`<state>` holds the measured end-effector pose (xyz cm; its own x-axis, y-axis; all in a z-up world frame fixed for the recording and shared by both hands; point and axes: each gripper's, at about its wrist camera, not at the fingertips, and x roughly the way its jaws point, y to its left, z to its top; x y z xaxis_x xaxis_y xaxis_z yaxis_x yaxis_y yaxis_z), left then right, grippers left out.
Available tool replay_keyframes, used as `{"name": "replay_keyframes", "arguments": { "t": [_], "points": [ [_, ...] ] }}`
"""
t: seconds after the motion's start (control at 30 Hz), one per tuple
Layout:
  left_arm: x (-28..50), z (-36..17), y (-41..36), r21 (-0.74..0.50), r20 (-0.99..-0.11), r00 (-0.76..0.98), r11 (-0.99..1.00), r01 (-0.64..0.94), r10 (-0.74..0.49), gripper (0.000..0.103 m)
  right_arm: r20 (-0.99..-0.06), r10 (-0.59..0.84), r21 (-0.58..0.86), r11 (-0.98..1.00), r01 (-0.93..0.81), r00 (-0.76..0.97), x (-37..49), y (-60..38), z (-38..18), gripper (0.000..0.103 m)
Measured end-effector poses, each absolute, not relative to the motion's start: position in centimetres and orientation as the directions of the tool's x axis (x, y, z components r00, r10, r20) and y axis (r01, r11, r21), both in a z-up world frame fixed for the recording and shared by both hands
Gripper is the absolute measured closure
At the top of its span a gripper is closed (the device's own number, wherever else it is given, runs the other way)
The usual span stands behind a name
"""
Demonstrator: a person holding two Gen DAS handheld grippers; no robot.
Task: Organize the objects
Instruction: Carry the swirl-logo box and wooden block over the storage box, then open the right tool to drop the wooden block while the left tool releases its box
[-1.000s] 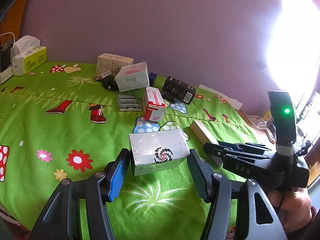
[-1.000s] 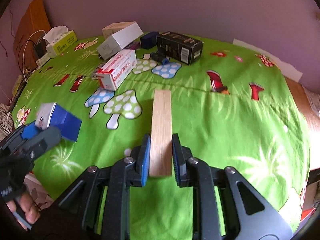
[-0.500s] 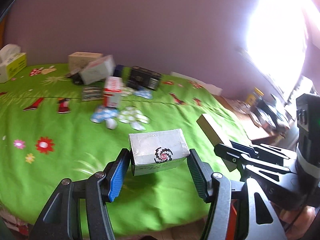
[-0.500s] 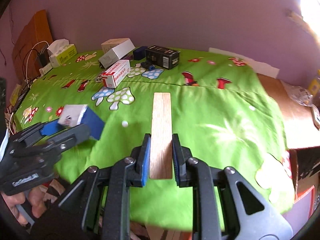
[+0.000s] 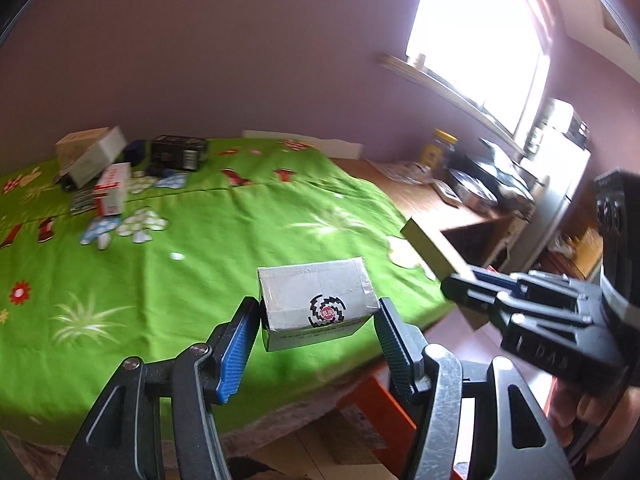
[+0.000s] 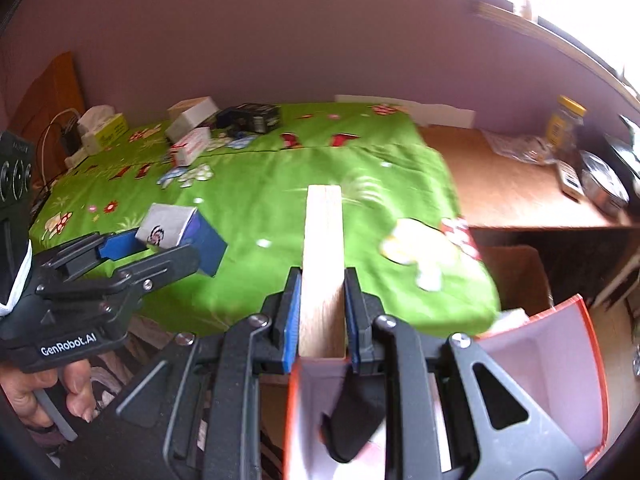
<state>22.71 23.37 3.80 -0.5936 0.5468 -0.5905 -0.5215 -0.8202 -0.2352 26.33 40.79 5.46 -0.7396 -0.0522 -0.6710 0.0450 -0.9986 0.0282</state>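
Observation:
My left gripper [image 5: 316, 320] is shut on a small white and blue box [image 5: 316, 304] with a black round mark, held in the air above the front edge of the green bed cover [image 5: 200, 240]. The box also shows in the right wrist view [image 6: 176, 232]. My right gripper [image 6: 322, 304] is shut on a flat wooden block [image 6: 323, 260], held off the bed's front right corner above an orange-rimmed bin [image 6: 560, 364]. The block [image 5: 430, 250] and the right gripper [image 5: 480, 292] show to the right in the left wrist view.
Several boxes stay at the far left of the bed: a red and white box [image 5: 112, 190], a black box [image 5: 178, 152], white cartons [image 5: 90, 154]. A tissue box [image 6: 102, 128] is at the headboard. A wooden desk [image 6: 512, 184] with a jar and clutter stands to the right.
Both grippers have pulled back and swung right with their loads, from over the bed to its front right corner. The orange bin has come into view under them.

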Motion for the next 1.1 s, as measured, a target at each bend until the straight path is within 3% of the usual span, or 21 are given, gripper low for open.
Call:
{"name": "replay_keyframes", "arguments": {
  "t": [0.37,0.6,0.83,0.87,1.0,1.1],
  "points": [
    [26.7,1.4,29.5,-0.231,-0.64,-0.414,-0.675,-0.701,0.648,0.043,-0.702,0.092,-0.025,-0.994,-0.105,-0.707,29.5,46.7,4.0,0.08],
    [28.1,-0.3,31.9,-0.29,-0.657,-0.288,-0.587,-0.756,0.696,0.043,-0.743,0.169,-0.054,-0.98,-0.193,-0.648,32.1,50.0,1.5,0.079],
    [28.5,-1.4,33.1,-0.313,-0.679,-0.234,-0.562,-0.766,0.696,0.031,-0.761,0.181,-0.011,-0.964,-0.266,-0.623,33.2,51.8,0.3,0.078],
    [28.4,-1.2,33.0,-0.31,-0.677,-0.242,-0.568,-0.763,0.695,0.031,-0.759,0.181,-0.008,-0.963,-0.269,-0.626,33.1,51.7,0.4,0.076],
    [27.8,-0.1,31.7,-0.287,-0.658,-0.311,-0.61,-0.739,0.686,0.029,-0.733,0.153,0.02,-0.969,-0.246,-0.663,32.5,50.7,1.0,0.052],
    [27.3,0.8,30.5,-0.275,-0.633,-0.367,-0.641,-0.716,0.681,0.027,-0.712,0.136,0.013,-0.978,-0.206,-0.689,31.8,49.2,1.7,0.044]
  ]
}}
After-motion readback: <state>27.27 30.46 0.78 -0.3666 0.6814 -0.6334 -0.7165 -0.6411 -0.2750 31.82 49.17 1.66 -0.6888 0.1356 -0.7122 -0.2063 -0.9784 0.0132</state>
